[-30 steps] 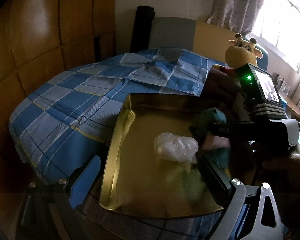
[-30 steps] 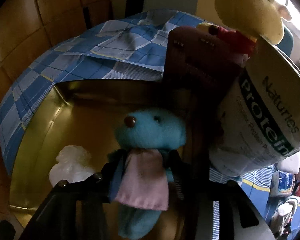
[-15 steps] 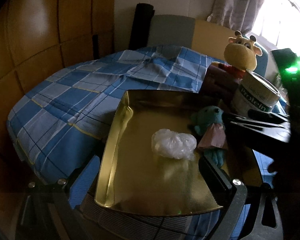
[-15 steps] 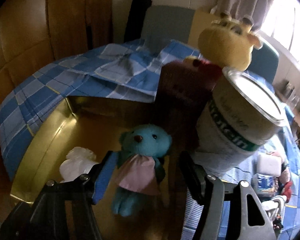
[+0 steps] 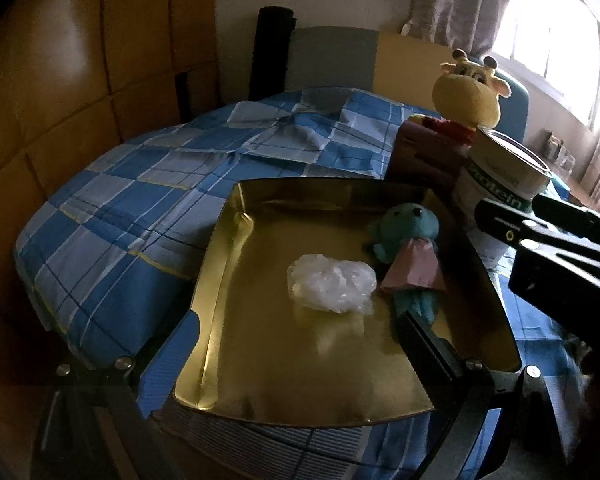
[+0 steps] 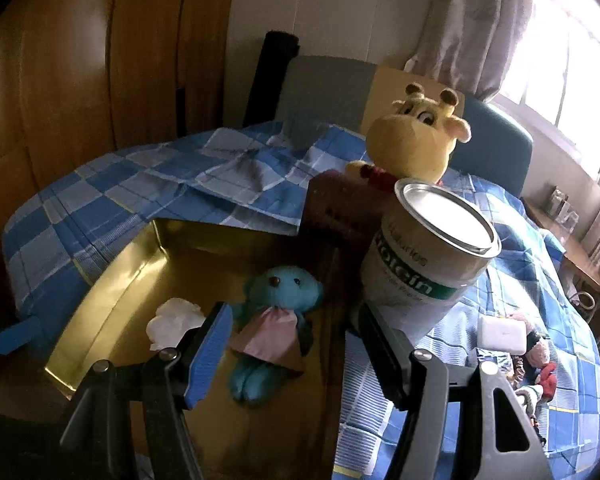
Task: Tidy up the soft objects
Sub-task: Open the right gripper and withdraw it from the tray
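So the right gripper (image 6: 292,344) has its jaws spread with nothing pinched between them, hanging above the near end of the gold tray (image 6: 112,276). The left gripper (image 5: 300,340) is wide apart too, empty, with its two fingers straddling the tray's near edge.

Inside the tray there's just two things: a teal teddy bear (image 5: 410,248) in a pink dress lying on its back along the right side, and a crumpled clear plastic bag (image 5: 332,288) right beside it, roughly mid-tray. They look like they're touching or almost.

Just outside the tray's far right corner sits a protein powder can (image 6: 432,252) with its lid on, a dark red box (image 6: 336,208) next to it, and a yellow giraffe plush (image 6: 416,140) behind both. All of it's on a blue checked bedspread (image 5: 140,208).
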The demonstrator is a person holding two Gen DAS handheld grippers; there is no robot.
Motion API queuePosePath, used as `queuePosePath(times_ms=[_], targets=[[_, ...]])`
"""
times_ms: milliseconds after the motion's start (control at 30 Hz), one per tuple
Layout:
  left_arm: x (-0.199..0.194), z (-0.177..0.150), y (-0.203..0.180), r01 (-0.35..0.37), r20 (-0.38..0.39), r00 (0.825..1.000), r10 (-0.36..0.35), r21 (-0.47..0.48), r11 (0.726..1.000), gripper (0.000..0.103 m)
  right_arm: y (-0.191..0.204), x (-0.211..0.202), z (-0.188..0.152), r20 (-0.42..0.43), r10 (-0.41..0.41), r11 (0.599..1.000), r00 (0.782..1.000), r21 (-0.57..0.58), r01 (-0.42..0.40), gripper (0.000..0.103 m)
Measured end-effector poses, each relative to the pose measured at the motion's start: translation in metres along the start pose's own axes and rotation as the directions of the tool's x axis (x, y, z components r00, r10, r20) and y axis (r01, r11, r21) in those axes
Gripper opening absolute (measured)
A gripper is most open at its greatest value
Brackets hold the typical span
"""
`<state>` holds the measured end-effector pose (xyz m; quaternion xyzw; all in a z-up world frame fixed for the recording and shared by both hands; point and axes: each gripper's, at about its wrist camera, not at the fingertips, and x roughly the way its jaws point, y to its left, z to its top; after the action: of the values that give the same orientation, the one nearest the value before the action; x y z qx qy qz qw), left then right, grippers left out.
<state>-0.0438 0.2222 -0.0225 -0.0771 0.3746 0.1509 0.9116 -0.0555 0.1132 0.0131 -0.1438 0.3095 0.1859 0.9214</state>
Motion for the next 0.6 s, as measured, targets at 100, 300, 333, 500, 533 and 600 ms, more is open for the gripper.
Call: queuePosePath(times_ms=[100,300,333,500,533,600], targets=[[-0.001,0.0,-0.005,0.002,0.0,1.0,-0.002,0.012,1.0,0.1,-0.002,-0.007,-0.001,0.015,0.005,1.0,1.0,0.007,-0.005,0.066],[-0.004,-0.001,-0.014,0.006,0.003,1.0,-0.007,0.039,0.999,0.1,-0.009,-0.015,-0.002,0.038,-0.004,1.0,0.999,0.024,0.003,0.066],[-0.003,0.0,-0.015,0.007,0.003,1.0,-0.007,0.043,0.999,0.1,-0.01,-0.015,-0.002,0.041,-0.005,1.0,0.999,0.029,0.004,0.066],[-0.005,-0.001,-0.023,0.013,0.003,1.0,-0.013,0.062,0.998,0.1,-0.017,-0.018,-0.004,0.047,-0.014,0.999,0.999,0.036,0.012,0.066],[-0.005,-0.001,-0.025,0.013,0.003,1.0,-0.014,0.067,0.998,0.1,-0.018,-0.019,-0.005,0.049,-0.018,0.999,0.999,0.038,0.016,0.066],[-0.005,-0.001,-0.028,0.015,0.002,1.0,-0.015,0.077,0.997,0.1,-0.022,-0.02,-0.006,0.051,-0.021,0.999,0.998,0.042,0.019,0.066]])
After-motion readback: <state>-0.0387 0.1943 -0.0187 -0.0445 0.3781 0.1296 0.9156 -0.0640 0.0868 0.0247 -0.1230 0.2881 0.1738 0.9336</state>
